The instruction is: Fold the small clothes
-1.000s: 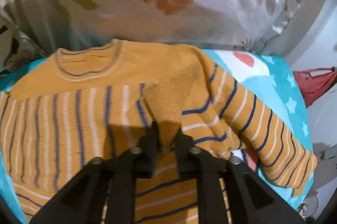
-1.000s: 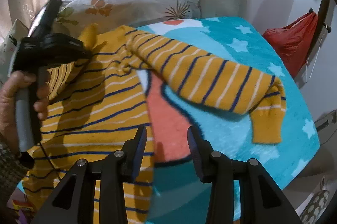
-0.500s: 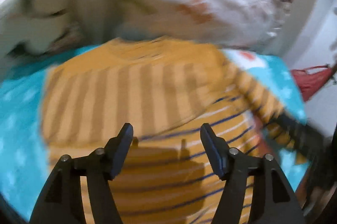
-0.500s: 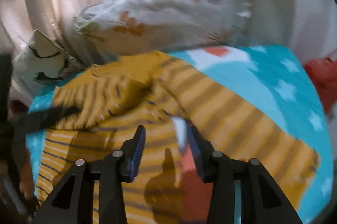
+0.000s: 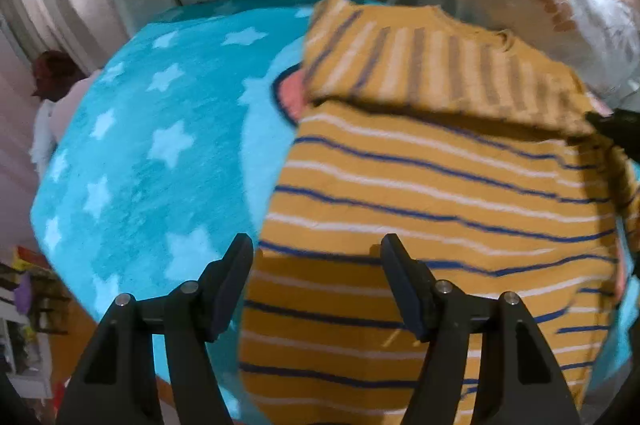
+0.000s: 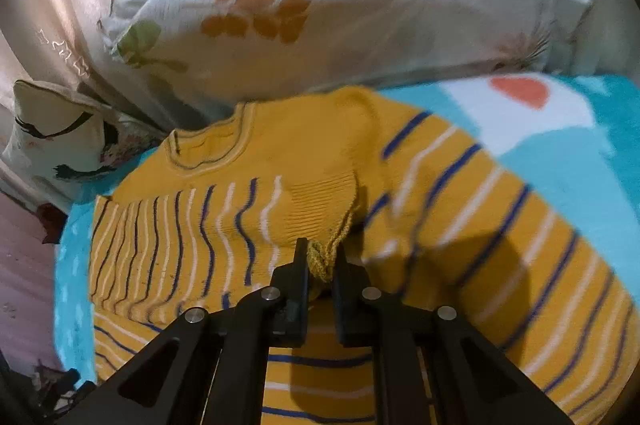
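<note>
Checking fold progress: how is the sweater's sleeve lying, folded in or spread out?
Folded in: one striped sleeve lies across the sweater chest. The other still stretches over the blanket.

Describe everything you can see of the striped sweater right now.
The mustard-yellow knitted sweater with navy and white stripes lies on the turquoise star-patterned fleece blanket, its plain ribbed collar toward the white floral pillow. One sleeve is folded across the chest; the other stretches out to the side. The right tongs have just closed, pinching a bunch of knit by the folded sleeve's cuff. The left tongs hover open over the lower body, gripping nothing.
</note>
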A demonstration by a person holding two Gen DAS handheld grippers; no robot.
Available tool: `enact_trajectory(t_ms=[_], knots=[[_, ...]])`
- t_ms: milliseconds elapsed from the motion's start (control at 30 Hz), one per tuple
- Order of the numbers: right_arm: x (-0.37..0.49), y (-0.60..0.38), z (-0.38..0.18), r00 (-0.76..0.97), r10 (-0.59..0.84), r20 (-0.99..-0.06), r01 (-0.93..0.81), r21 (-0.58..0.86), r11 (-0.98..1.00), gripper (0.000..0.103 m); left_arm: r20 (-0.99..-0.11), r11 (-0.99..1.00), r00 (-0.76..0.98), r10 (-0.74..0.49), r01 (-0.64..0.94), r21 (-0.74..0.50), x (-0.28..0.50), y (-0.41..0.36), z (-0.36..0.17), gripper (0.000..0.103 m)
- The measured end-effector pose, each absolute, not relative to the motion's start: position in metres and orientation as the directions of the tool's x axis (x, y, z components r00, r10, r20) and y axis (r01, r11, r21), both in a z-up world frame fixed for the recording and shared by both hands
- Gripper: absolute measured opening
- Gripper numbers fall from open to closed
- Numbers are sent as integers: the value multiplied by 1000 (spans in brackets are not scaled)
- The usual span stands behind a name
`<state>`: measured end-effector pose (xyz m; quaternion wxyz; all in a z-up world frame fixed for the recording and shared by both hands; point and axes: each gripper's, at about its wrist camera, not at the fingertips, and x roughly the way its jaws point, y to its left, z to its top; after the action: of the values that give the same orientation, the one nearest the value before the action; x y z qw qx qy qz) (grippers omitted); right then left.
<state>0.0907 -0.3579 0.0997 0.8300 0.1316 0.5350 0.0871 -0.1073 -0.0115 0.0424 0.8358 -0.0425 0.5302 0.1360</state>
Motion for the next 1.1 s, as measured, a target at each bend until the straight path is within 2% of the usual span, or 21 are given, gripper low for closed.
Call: enact_trajectory(t_ms=[67, 100, 133, 267, 400, 433, 500, 567, 667, 867, 933, 967, 1000, 1100], knots=[[91, -363, 94, 411, 228, -883, 15, 257, 966, 12, -909, 957, 371, 192, -274, 90, -107, -11, 30, 65], [90, -367, 91, 398, 213, -892, 31, 245, 969, 22, -915, 957, 356, 191, -274, 94, -106, -12, 25, 65], [88, -371, 91, 394, 220, -893, 42, 256, 966, 27, -922, 957, 341, 184, -274, 90, -108, -11, 21, 65], [55, -400, 118, 436, 309, -845, 41, 362, 931, 29, -929, 963, 342, 144, -265, 52, -114, -12, 29, 65], [-7, -458, 154, 500, 340, -796, 48, 418, 907, 38, -920, 965, 378, 103, -262, 0, -119, -18, 48, 65], [-26, -479, 163, 527, 316, -789, 67, 409, 910, 40, -916, 966, 391, 91, -257, -14, -119, -21, 53, 65], [-64, -524, 176, 577, 204, -791, 155, 351, 923, 57, -912, 970, 405, 70, -241, -33, -117, -29, 60, 65], [-90, -558, 178, 582, 98, -807, 251, 294, 922, 62, -910, 974, 411, 46, -223, -52, -113, -38, 62, 65], [-122, -597, 159, 517, 25, -856, 375, 252, 892, 62, -912, 981, 411, 18, -184, -63, -109, -55, 62, 65], [-137, -608, 116, 453, 60, -889, 450, 287, 846, 62, -915, 991, 403, -16, -113, -67, -109, -86, 60, 65], [-130, -605, 102, 419, 43, -907, 441, 245, 863, 58, -916, 992, 402, -19, -107, -68, -110, -91, 61, 65], [-124, -603, 92, 393, 54, -918, 418, 230, 879, 25, -915, 992, 403, -19, -105, -67, -111, -93, 62, 65], [-120, -604, 88, 382, 77, -921, 401, 241, 884, 14, -914, 992, 404, -18, -104, -66, -112, -93, 62, 65], [-113, -613, 117, 444, 7, -896, 373, 192, 908, 10, -905, 992, 425, -7, -109, -59, -117, -92, 71, 65]])
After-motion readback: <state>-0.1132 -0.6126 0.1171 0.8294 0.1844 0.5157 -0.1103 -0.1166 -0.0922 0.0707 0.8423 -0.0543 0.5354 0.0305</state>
